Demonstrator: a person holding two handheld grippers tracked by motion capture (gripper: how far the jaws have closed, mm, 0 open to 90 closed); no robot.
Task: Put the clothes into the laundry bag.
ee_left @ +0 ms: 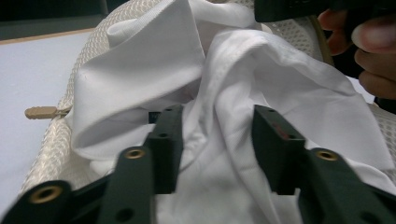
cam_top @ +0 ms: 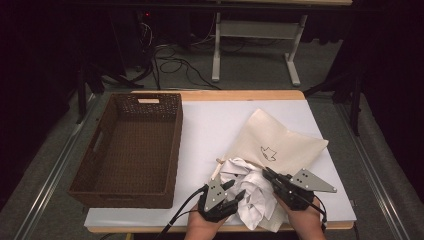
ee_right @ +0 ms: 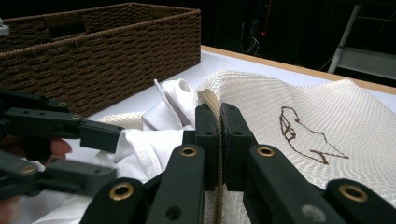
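Work in hand looks like getting the white garment [cam_top: 248,192] and the mesh laundry bag [cam_top: 280,137] together, either stuffing in or pulling out; which of the two can't be told. Judged roughly midway: most of the white cloth sits bunched outside the bag mouth, between the two claws, only a little tucked under the mesh edge. The wicker basket [cam_top: 131,145] is empty, well apart on the far side of the left claw; if it is the final drop spot, that step is not done.

Right claw [ee_right: 218,140]: jaws clamped on the bag's zipper edge [ee_right: 210,100], the tan band pinched flat between them. In the high view the right claw [cam_top: 274,178] is at the bag's near corner, bag body stretching beyond it.

Left claw [ee_left: 212,140]: jaws apart, cloth bulging up between them, a fold running through the gap, pads not pressed together. Not gripping yet as far as seen. A tan zipper pull [ee_left: 41,112] pokes out beyond and left of this claw.

Bag lies flat on the tabletop [cam_top: 210,122], long axis diagonal, mouth toward the claws, closed end pointing away and to the right. Embroidered motif [ee_right: 301,135] faces up, just past the right claw. Garment is a crumpled heap with no clear axis.
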